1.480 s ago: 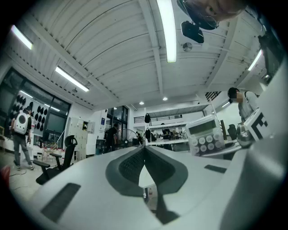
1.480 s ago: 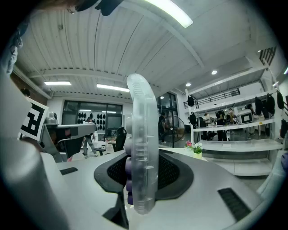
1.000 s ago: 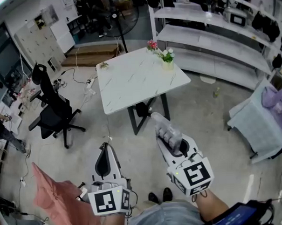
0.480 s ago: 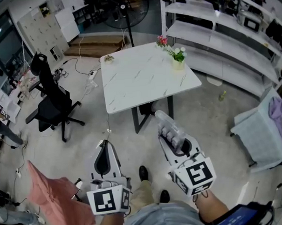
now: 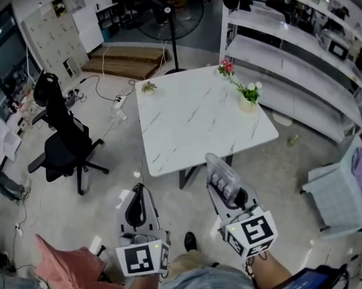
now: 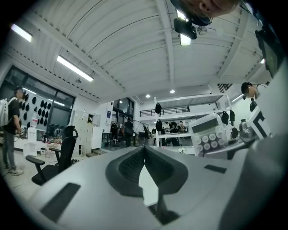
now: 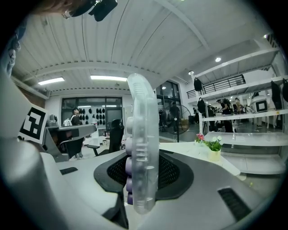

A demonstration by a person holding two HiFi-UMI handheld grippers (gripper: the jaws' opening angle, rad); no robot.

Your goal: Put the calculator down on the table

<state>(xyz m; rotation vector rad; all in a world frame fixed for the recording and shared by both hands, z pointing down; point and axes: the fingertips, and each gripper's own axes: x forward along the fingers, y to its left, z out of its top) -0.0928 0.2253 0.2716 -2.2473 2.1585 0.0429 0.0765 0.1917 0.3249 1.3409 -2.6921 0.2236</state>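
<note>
Grey concrete floor [image 5: 108, 195], white marbled table [image 5: 192, 116], black office chair [image 5: 64, 146] off its left edge, white shelving [image 5: 285, 58] past its right edge, ceiling strip lights [image 6: 74, 68]

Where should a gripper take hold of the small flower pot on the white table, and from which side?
Grip the pot around its cream body, below the flowers. Come in level from the side, over the table. The pot stands upright and stems fill its top, so a grip from above would likely crush them.

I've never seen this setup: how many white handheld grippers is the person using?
2. The white left gripper is at lower left, jaws together, empty; the white right gripper, beside it, clamps a clear plastic calculator. No others visible.
</note>
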